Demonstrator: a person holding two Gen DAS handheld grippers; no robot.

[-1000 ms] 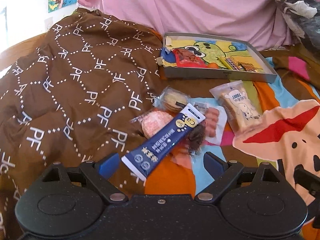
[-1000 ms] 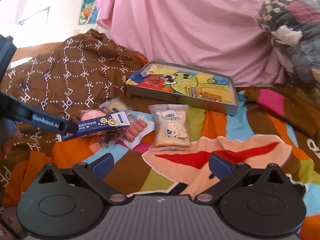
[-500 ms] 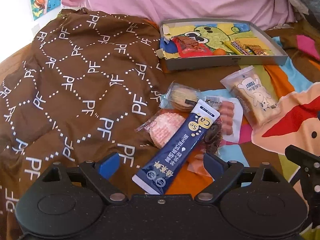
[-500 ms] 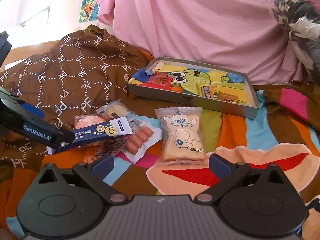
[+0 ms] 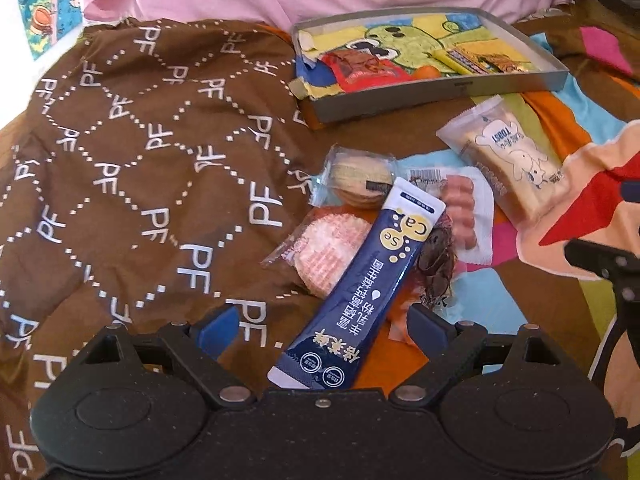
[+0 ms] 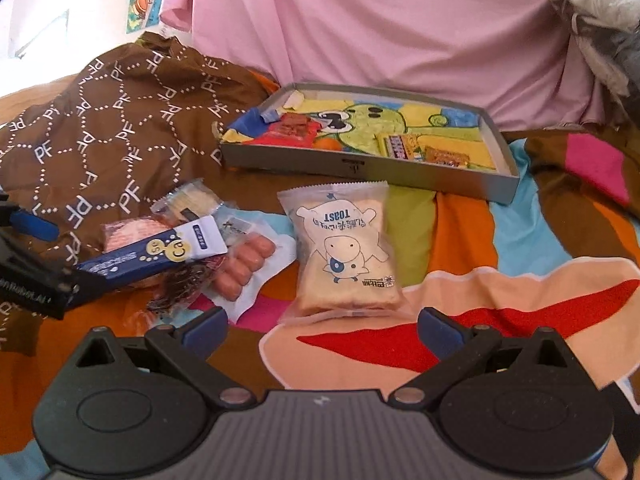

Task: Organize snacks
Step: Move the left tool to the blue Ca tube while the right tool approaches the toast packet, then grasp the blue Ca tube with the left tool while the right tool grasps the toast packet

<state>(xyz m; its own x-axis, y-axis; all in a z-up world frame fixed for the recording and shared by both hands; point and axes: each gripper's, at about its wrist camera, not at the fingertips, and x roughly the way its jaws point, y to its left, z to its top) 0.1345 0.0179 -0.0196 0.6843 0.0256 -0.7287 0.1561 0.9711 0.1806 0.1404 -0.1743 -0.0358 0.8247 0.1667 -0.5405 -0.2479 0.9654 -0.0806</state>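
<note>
Grey cardboard tray (image 6: 460, 186) sits at the far side of the bed, against the pink sheet (image 6: 380, 32). Inside it: a red packet (image 6: 290, 130) and a yellow bar wrapper (image 6: 400, 145), possibly more; the rest of its floor is bare printed liner. Judgement: task partly done, roughly a third.

Left outside, on the patterned bedspread (image 6: 460, 236) near the brown quilt (image 5: 132, 168):
- navy stick sachet (image 5: 360, 292), lying across the pile
- pink round cracker (image 5: 324, 246), under the sachet
- pale round biscuit pack (image 5: 358, 184)
- sausage pack (image 5: 462, 210)
- dark snack in clear wrap (image 5: 436, 264)
- toast pack (image 6: 346, 248), lying apart from the pile, nearer the tray

Left claw (image 5: 320, 330): open wide, low over the bed, straddling the near end of the navy stick sachet. No contact seen; fingers not closed on it. Likely next pick.

Right claw (image 6: 320, 330): open, empty, held level just short of the toast pack, aimed toward the tray.
</note>
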